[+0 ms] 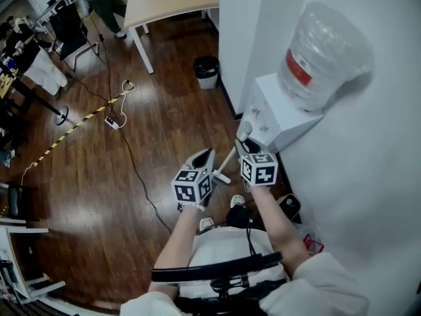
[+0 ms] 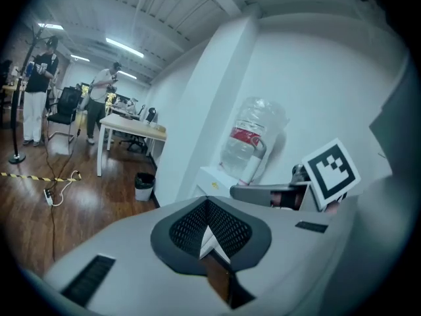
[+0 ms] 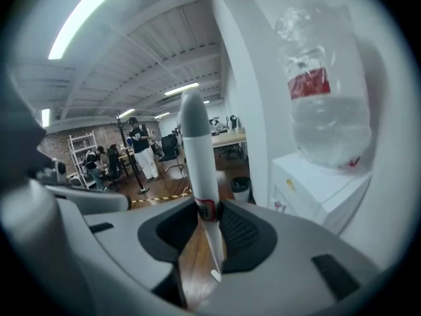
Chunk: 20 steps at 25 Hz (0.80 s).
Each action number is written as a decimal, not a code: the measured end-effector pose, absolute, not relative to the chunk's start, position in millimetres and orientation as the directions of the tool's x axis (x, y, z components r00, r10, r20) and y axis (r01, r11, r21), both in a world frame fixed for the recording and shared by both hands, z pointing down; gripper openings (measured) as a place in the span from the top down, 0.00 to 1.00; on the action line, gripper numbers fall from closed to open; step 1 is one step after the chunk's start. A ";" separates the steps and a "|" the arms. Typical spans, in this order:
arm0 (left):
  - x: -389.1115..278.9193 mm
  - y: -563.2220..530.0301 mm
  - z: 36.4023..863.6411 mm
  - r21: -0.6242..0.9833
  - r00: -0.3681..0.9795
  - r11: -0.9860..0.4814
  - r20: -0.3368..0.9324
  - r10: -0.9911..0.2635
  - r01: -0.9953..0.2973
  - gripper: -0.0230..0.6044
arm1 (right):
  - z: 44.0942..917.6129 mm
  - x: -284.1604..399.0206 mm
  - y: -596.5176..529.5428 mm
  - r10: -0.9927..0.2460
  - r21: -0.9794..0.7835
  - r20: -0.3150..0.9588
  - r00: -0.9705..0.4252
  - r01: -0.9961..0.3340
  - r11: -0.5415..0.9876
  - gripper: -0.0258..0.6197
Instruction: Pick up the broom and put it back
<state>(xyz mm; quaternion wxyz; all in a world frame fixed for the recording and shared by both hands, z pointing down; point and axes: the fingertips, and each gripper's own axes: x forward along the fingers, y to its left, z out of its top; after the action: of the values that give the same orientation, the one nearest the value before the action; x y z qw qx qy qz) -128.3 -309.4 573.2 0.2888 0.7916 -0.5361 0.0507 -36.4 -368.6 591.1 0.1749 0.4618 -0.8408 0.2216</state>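
- Between the pads of the right tongs [image 3: 201, 210], the broom [image 3: 197, 170] is sitting clamped by its white handle. Its grey cap is poking up toward 12 o'clock in the right gripper view, so those tongs are squeezing narrow on the pole, not gaping.
- In the head view, the handle is running off toward 7 o'clock from the right tongs, above the wooden floor [image 1: 131, 176]. I'm not making out the brush end; it's getting lost down near the person's feet.
- The left tongs [image 2: 208, 204] are looking pinched together with nothing in them. They're hovering just beside the right ones, at roughly their 8 o'clock.
- The water dispenser [image 1: 276, 114] with its big bottle [image 1: 322, 51] is standing at 1 o'clock against the white wall [image 1: 368, 176], near the right tongs.
- I'm reading this as the carry part: the pickup is looking done and the put-back isn't done yet.
- One pair of tongs is doing all the holding on a long pole, so I'm expecting it to want to swing. I'd be opening the left tongs and bringing them onto the handle lower down for a second grip.
- I'd also be watching that grey cap near the bottle and dispenser while swinging the broom round. Going slowly and holding the pole close to upright makes sense, plus resting the brush end on the floor before letting go.
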 end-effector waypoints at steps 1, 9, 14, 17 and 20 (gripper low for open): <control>-131.8 -306.6 565.5 0.398 0.418 -0.263 0.376 -0.827 -0.879 0.97 | 570.3 -39.4 -367.3 -0.710 -0.204 0.474 -0.521 -0.849 0.487 0.76; -153.8 -306.2 515.6 0.398 0.394 -0.267 0.283 -0.875 -0.878 0.97 | 484.6 -51.3 -350.7 -0.761 -0.176 0.360 -0.540 -0.840 0.513 0.76; -156.7 -311.1 492.8 0.395 0.391 -0.282 0.230 -0.891 -0.875 0.97 | 472.9 -59.0 -350.9 -0.758 -0.163 0.350 -0.550 -0.833 0.528 0.77; -159.1 -309.7 487.1 0.395 0.391 -0.286 0.216 -0.895 -0.873 0.97 | 463.5 -63.3 -349.2 -0.761 -0.157 0.335 -0.556 -0.829 0.537 0.77; -159.5 -310.1 485.5 0.393 0.391 -0.289 0.209 -0.897 -0.873 0.97 | 460.0 -65.3 -349.9 -0.759 -0.153 0.328 -0.562 -0.825 0.544 0.77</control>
<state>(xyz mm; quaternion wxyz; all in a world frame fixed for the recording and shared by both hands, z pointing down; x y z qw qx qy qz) -159.5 -310.1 485.5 0.2272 0.8023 -0.5514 -0.0259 -65.3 -349.9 460.0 0.1121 0.4543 -0.8716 0.1463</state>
